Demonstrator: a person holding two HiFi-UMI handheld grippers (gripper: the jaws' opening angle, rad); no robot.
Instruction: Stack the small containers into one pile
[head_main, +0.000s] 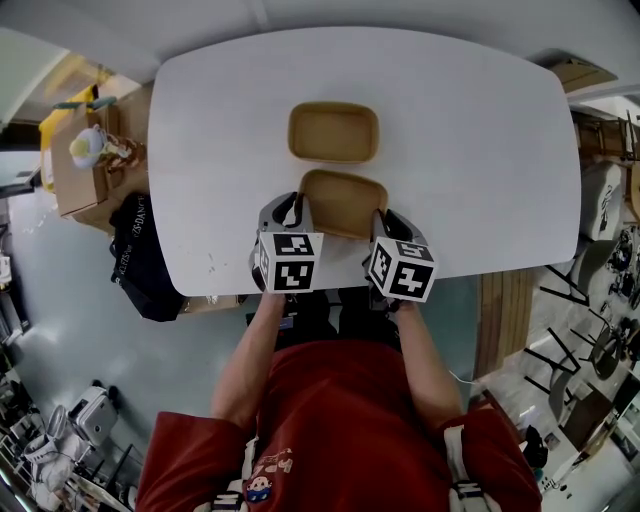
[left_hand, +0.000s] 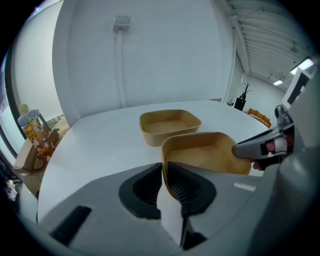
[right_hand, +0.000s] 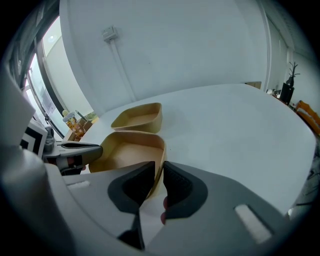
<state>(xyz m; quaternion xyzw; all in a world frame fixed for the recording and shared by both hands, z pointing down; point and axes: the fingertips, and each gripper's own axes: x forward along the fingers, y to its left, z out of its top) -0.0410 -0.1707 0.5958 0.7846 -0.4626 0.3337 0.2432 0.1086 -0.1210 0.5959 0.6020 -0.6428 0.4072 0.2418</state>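
Two shallow tan containers sit on the white table (head_main: 480, 140). The far container (head_main: 333, 132) stands alone toward the middle. The near container (head_main: 345, 203) lies close to the front edge, between both grippers. My left gripper (head_main: 295, 212) grips its left wall; in the left gripper view that gripper (left_hand: 164, 172) has the thin rim of the near container (left_hand: 205, 152) pinched between its pads. My right gripper (head_main: 383, 222) is shut on the right wall, and in the right gripper view this gripper (right_hand: 159, 172) clamps the near container (right_hand: 130, 150). The far container (right_hand: 139, 117) stands just behind.
The table's front edge (head_main: 330, 290) runs just below the grippers. Cardboard boxes (head_main: 85, 160) and a black bag (head_main: 140, 255) lie on the floor at the left. Chairs (head_main: 590, 330) and a wooden bench (head_main: 505, 320) stand at the right.
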